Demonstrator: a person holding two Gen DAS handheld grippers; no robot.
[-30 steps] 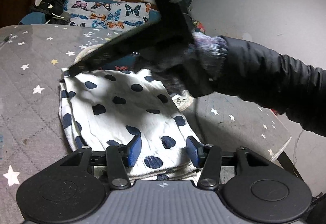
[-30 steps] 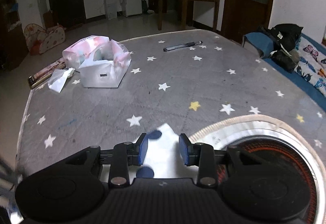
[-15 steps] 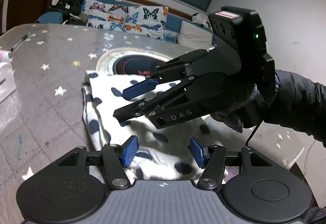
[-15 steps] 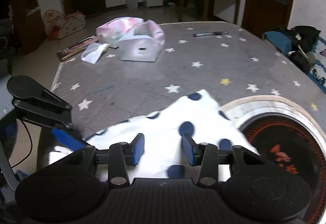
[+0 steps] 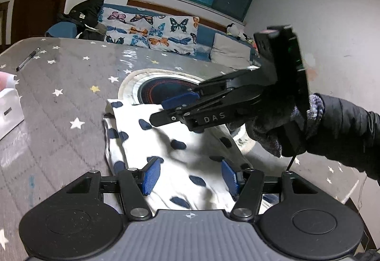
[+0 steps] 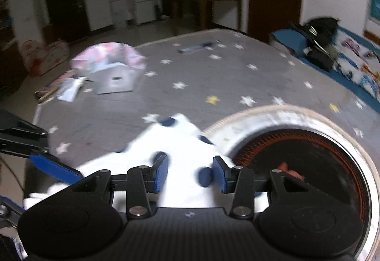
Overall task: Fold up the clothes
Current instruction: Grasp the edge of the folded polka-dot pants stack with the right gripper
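White navy-spotted cloth (image 5: 180, 142) lies folded on the starred bench (image 5: 59, 85), far edge overlapping round mat (image 5: 133, 80). Left tongs (image 5: 190, 177) and right tongs (image 6: 190, 174) spread, empty. Risk: loose layers slipping apart if snagged.

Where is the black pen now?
In the left wrist view, the black pen lies far left on the grey star-patterned table cover, beyond the white box.

Soft matt spotted cloth (image 5: 180, 154) on a quilted grey star-print table cover (image 5: 71, 94); matt black plastic gripper bodies.
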